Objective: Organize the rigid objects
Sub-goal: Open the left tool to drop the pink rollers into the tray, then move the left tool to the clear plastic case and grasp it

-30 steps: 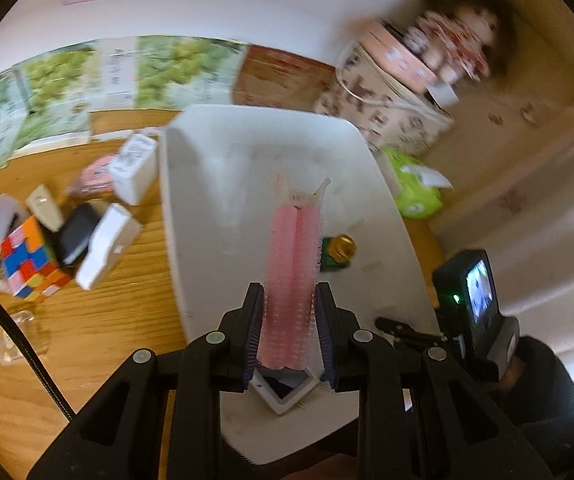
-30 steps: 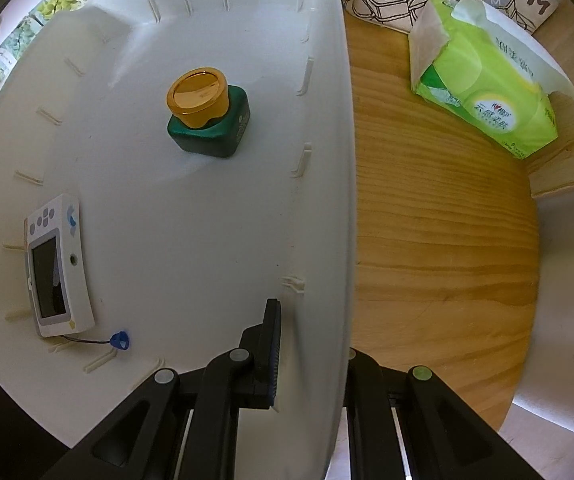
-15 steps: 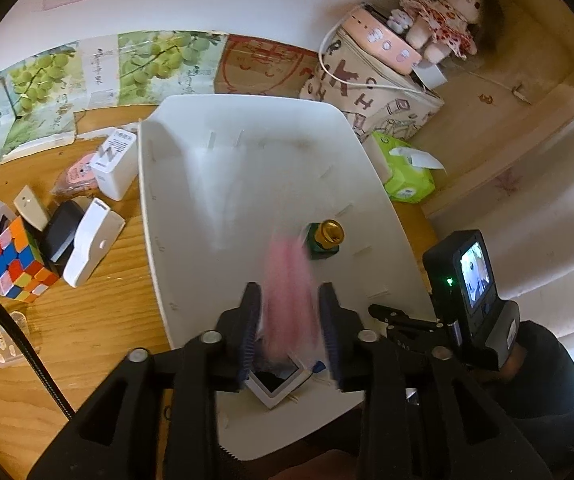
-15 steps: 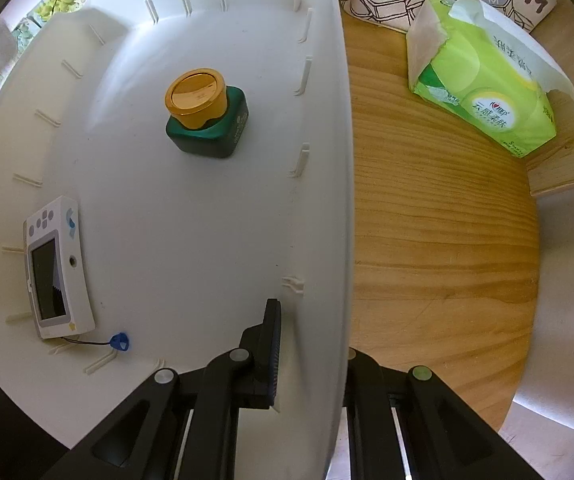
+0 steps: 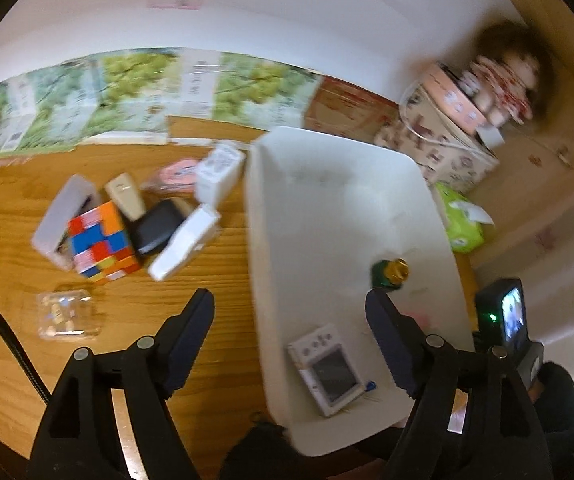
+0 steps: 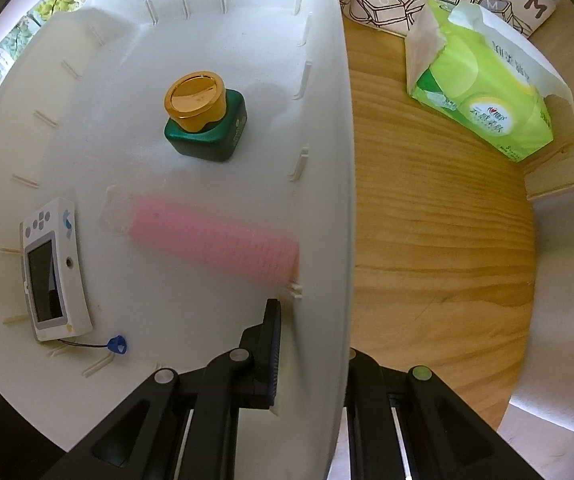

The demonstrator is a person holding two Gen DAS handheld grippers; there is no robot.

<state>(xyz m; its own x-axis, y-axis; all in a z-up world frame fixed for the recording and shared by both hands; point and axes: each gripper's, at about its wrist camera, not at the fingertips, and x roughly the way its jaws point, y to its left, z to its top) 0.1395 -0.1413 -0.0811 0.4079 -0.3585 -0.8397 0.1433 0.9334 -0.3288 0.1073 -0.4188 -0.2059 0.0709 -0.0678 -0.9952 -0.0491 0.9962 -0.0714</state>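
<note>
Left gripper (image 5: 289, 312), its jaws just opened and now wide apart with nothing between them, hangs over the bin's (image 5: 255, 240) left rim. Right gripper (image 6: 311, 344) clamps the right rim. The pink roller (image 6: 215, 240) lies crosswise inside the bin; the cube (image 5: 101, 242) sits leftward on the desk (image 5: 207, 300), nearest the left hand.

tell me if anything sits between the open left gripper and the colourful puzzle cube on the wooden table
Nothing visible does: bare wood lies between the left gripper and the colourful puzzle cube; a clear plastic case sits off to the side.
</note>
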